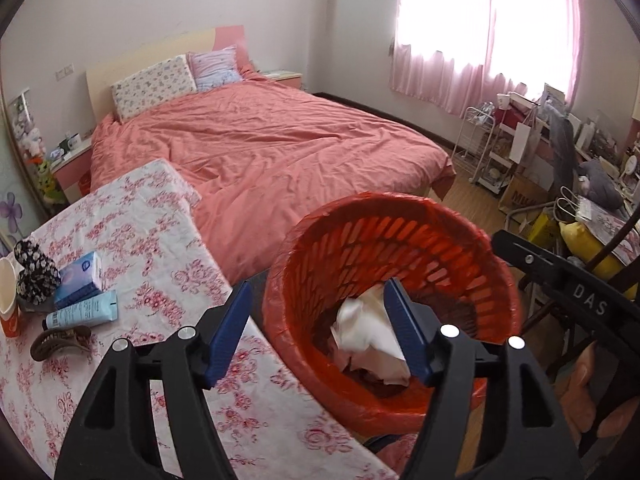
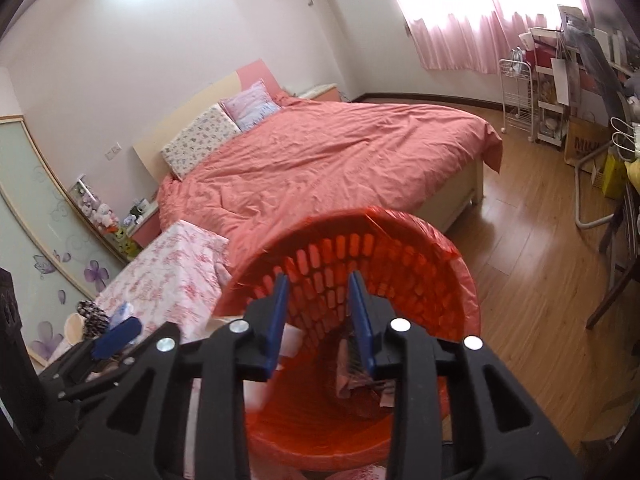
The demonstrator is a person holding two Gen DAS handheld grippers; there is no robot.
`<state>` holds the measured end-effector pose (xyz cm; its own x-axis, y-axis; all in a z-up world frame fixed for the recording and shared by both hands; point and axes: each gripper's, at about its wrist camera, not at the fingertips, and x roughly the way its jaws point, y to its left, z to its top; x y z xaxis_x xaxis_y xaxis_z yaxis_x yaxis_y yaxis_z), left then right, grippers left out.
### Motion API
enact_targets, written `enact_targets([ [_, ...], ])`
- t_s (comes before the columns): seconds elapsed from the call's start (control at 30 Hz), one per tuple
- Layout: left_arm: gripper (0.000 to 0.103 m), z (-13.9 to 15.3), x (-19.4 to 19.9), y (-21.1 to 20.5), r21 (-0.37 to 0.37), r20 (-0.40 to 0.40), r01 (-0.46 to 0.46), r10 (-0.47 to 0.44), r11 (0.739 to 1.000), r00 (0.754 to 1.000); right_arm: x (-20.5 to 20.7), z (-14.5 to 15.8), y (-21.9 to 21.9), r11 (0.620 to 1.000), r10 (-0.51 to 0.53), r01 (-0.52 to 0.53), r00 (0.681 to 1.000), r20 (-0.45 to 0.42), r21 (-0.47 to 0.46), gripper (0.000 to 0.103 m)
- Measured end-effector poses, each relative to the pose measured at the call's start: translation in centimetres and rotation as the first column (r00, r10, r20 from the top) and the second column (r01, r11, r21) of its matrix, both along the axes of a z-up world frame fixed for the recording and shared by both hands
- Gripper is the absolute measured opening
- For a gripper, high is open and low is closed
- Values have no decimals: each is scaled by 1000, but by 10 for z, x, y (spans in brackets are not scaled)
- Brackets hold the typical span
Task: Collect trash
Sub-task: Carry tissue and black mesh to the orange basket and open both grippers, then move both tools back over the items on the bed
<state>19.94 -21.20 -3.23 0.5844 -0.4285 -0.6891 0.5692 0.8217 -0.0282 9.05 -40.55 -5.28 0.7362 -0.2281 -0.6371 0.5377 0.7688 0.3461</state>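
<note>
Both grippers, left and right, hover spread and empty over the red bin at lower centre holding crumpled paper, beside the floral-clothed table, the pink bed behind.

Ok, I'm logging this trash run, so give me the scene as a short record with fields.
bin: red slotted plastic wastebasket with red liner, beside the table
bin contents: crumpled white paper
left gripper: open, empty, over the bin's near rim
right gripper: open, empty, above the bin
table: floral tablecloth; pale blue tube, blue tissue pack, brown hair claw
</note>
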Motion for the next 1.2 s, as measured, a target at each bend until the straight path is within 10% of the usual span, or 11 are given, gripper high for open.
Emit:
enact_targets([
  [0.73, 70, 4, 21, 155, 52, 17, -337, 336, 940, 942, 41, -11, 87, 985, 151, -157, 984, -93, -69, 49],
  [1.2, 70, 18, 86, 263, 27, 25, -662, 662, 749, 749, 78, -25, 166, 948, 297, -311, 943, -151, -72, 49],
])
